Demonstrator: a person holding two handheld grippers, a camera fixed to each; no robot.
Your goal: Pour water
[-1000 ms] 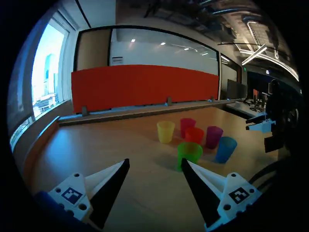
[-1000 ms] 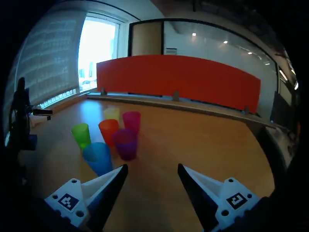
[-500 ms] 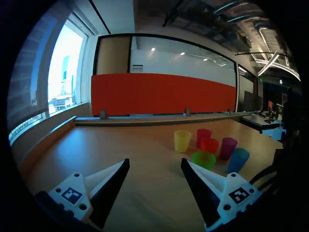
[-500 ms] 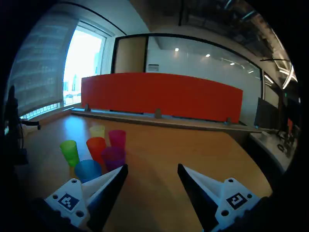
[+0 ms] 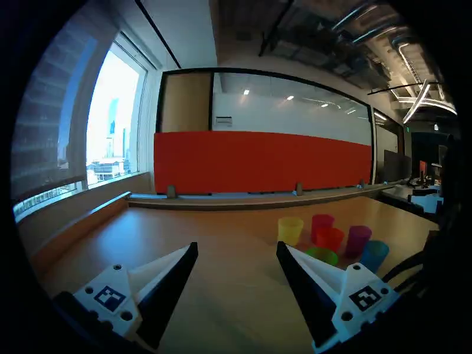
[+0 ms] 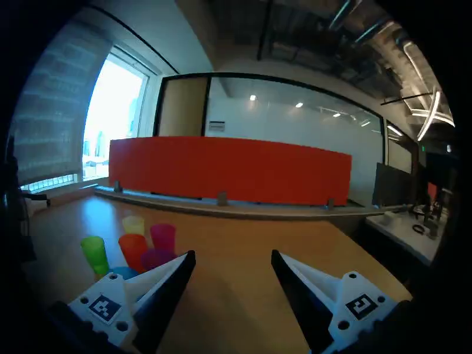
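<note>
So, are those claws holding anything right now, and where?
Nothing is held. The left gripper and the right gripper both have their jaws open and empty; the cups stand untouched ahead.

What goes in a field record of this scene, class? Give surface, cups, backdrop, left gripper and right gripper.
surface: wooden table
cups: six upright in one cluster: yellow cup, pink cup, orange cup, purple cup, blue cup, green cup
cup contents: cannot tell
backdrop: red partition along the table's far edge; bright window
left gripper: jaws open, holding nothing, cups ahead on its right
right gripper: jaws open, holding nothing, cups ahead on its left
</note>
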